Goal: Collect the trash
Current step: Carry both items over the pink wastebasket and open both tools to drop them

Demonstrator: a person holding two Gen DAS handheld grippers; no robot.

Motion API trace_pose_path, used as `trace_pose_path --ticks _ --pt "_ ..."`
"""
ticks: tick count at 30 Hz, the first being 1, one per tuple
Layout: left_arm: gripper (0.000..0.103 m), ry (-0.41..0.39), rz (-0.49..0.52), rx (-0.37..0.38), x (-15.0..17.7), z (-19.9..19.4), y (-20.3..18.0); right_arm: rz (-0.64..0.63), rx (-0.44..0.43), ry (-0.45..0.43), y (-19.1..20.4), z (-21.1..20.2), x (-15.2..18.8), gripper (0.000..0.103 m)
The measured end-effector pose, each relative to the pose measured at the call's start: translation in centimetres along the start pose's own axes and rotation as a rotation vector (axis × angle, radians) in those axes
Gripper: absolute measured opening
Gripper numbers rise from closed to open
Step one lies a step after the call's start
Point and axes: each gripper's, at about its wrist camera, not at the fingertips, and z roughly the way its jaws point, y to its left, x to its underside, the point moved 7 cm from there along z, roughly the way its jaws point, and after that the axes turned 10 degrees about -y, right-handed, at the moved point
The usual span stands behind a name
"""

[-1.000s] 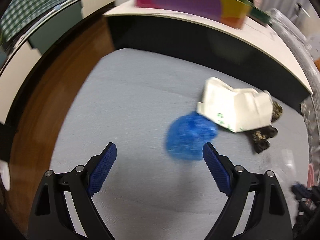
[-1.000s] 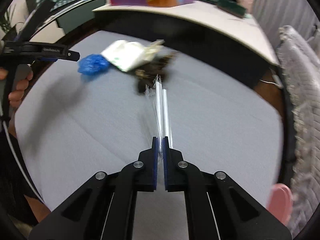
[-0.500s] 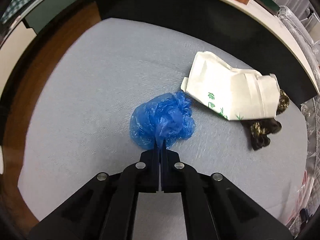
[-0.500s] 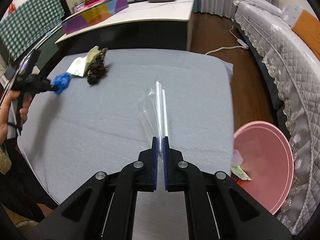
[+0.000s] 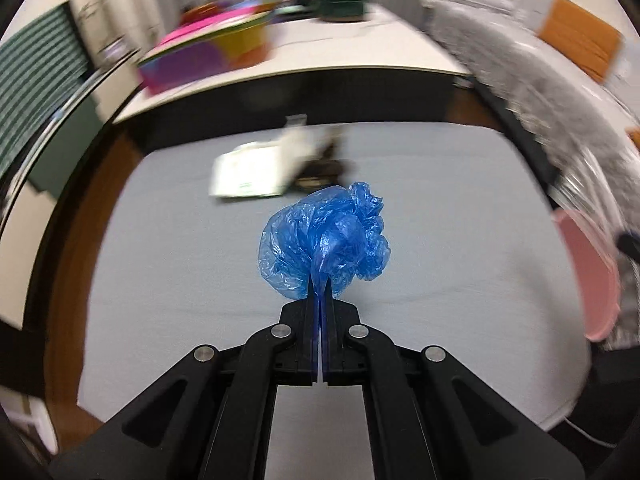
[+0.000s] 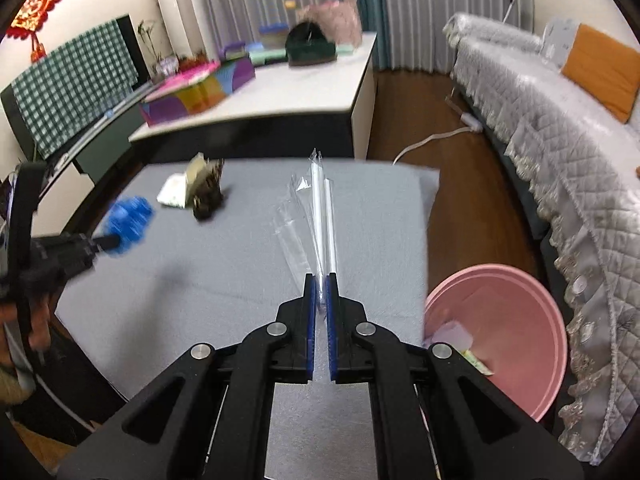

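In the left wrist view, the left gripper (image 5: 320,300) is clenched on a crumpled blue plastic bag (image 5: 326,240), which bunches out above the closed fingertips, lifted clear of the grey cloth (image 5: 180,280) that covers the low table. Farther back on the cloth, blurred, lie a white paper bag (image 5: 252,176) and a dark lump (image 5: 324,168) touching its right side. A pink basin (image 5: 592,280) shows at the right edge, just beside the cloth. In the right wrist view, the right gripper (image 6: 321,280) is clamped on a clear plastic wrapper (image 6: 316,216) with white straws inside, which stands up and away from the fingertips above the cloth. The pink basin sits on the floor to the right, next to the table's corner, with a few scraps of trash in it. At the left of this view the left gripper appears with the blue bag in its grip, held by a hand (image 6: 24,312), near the white paper bag and the dark lump.
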Motion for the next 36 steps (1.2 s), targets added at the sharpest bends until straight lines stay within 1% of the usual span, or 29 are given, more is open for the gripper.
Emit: trace_pose_path --ticks 2,4,6,10,14,16,23,28,36 --pt "0.0 -0.018 0.047 0.029 -0.8 -0.4 -2.6 0.0 0.01 -0.035 -0.6 -1.5 -0.4 0.005" --pt "0.0 -0.044 0.089 0.072 -1.5 -1.4 -6.4 -0.003 0.031 -0.075 -1.2 -2.9 -0.9 0.005" --pt "0.0 -0.06 0.117 0.103 -1.9 -2.0 -8.6 0.007 0.051 -0.114 -2.2 -4.3 -1.3 0.005" --pt "0.0 -0.058 0.162 0.168 -2.2 -2.4 -13.3 0.062 0.084 -0.161 -4.5 -6.4 -1.6 0.005" --pt "0.0 -0.061 0.205 0.209 -2.5 -2.0 -17.7 0.078 0.173 -0.188 -8.1 -8.0 -1.6 0.005" --pt "0.0 -0.061 0.216 0.233 -2.9 -1.9 -20.4 0.109 0.199 -0.183 -10.1 -8.4 -1.3 0.005" --pt "0.0 -0.065 0.25 0.29 -3.8 -1.3 -26.2 0.216 0.272 -0.145 -16.3 -8.7 0.5 0.005" --pt "0.0 -0.032 0.276 0.34 -3.9 0.0 -30.2 0.253 0.307 -0.113 -18.6 -8.2 1.6 0.005" --pt "0.0 0.047 0.28 0.379 -3.0 2.6 -33.3 0.277 0.366 -0.024 -20.3 -6.2 3.1 0.005"
